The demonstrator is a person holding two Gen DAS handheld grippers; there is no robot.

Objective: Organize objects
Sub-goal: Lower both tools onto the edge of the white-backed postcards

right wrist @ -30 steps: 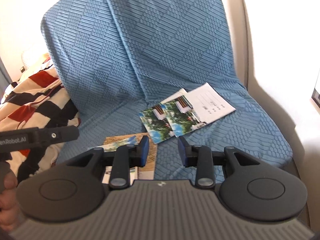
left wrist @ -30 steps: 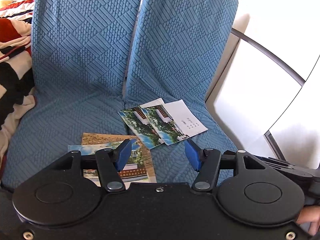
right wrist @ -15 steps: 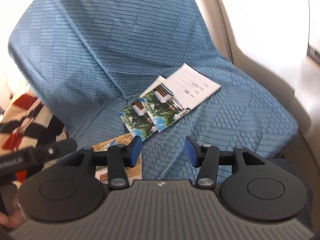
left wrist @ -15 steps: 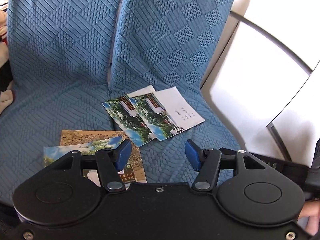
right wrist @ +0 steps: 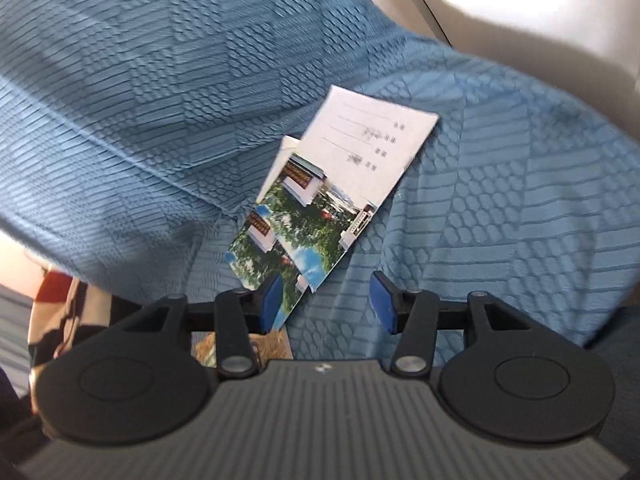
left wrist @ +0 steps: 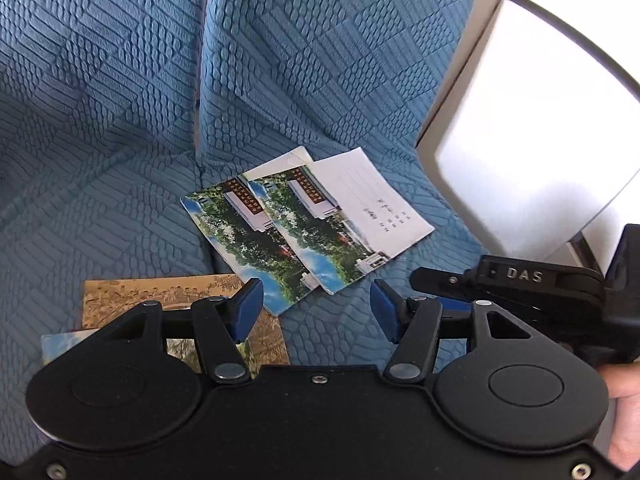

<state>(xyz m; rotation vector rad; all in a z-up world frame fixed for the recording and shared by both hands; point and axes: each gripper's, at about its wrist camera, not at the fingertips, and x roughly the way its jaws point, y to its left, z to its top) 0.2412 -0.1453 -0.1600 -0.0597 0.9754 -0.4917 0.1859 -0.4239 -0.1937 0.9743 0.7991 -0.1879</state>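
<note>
Postcards (left wrist: 288, 236) lying fanned at frame center on blue seat cover (left wrist: 120, 120), second pile (left wrist: 160, 300) at lower left. Guessing thin, light, flat, so I'm thinking pinch an overhanging edge. Left gripper (left wrist: 316, 310) tilting down, jaws apart, empty. Right gripper (right wrist: 326, 300) same, angling over the near corner, gripping nothing.

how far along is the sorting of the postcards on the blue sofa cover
Barely started. Done: nothing is gathered. The fanned green landscape postcards and the white card back lie apart from the tan illustrated cards on the blue textured cover. In hand: nothing; the left gripper and right gripper are open, empty. Left: collecting every card.
</note>
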